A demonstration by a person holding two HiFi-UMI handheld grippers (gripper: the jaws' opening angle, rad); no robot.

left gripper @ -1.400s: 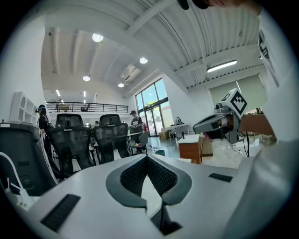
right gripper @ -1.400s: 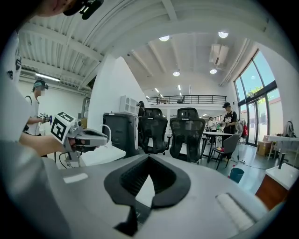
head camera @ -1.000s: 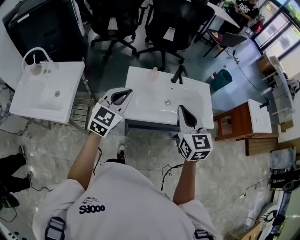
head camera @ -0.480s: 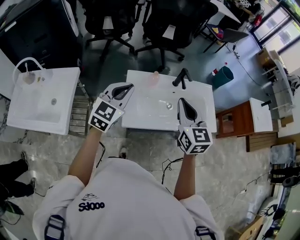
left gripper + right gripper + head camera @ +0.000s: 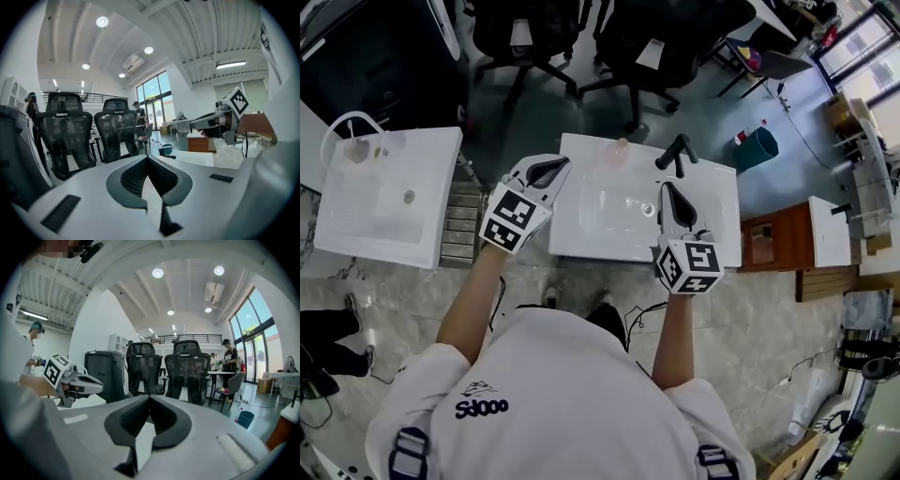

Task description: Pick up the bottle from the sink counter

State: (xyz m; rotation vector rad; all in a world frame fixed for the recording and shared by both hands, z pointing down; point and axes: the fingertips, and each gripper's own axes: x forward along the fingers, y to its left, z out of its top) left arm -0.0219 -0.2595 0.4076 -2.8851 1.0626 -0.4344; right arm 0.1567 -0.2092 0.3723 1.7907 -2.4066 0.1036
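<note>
A small pinkish bottle point(image 5: 621, 146) stands upright on the back rim of the white sink counter point(image 5: 712, 234), just left of the black faucet point(image 5: 676, 150). My left gripper point(image 5: 551, 170) hovers at the counter's left edge, left of and nearer than the bottle, shut and empty. My right gripper point(image 5: 667, 190) hangs over the basin beside the drain, short of the faucet, also shut with nothing in it. In the left gripper view the jaws point(image 5: 147, 159) meet and the right gripper point(image 5: 219, 121) shows. The right gripper view shows closed jaws point(image 5: 150, 397) and the left gripper point(image 5: 75, 380). Neither gripper view shows the bottle.
A second white sink point(image 5: 356, 225) with a white faucet point(image 5: 347, 124) stands to the left, a metal rack point(image 5: 461, 227) between the two. Black office chairs point(image 5: 661, 42) stand behind the counter. A teal bin point(image 5: 757, 148) and a wooden cabinet point(image 5: 773, 246) are at the right.
Both grippers have moved forward towards the sink counter; the right one now hangs over the basin near the drain. Both have stayed shut.
</note>
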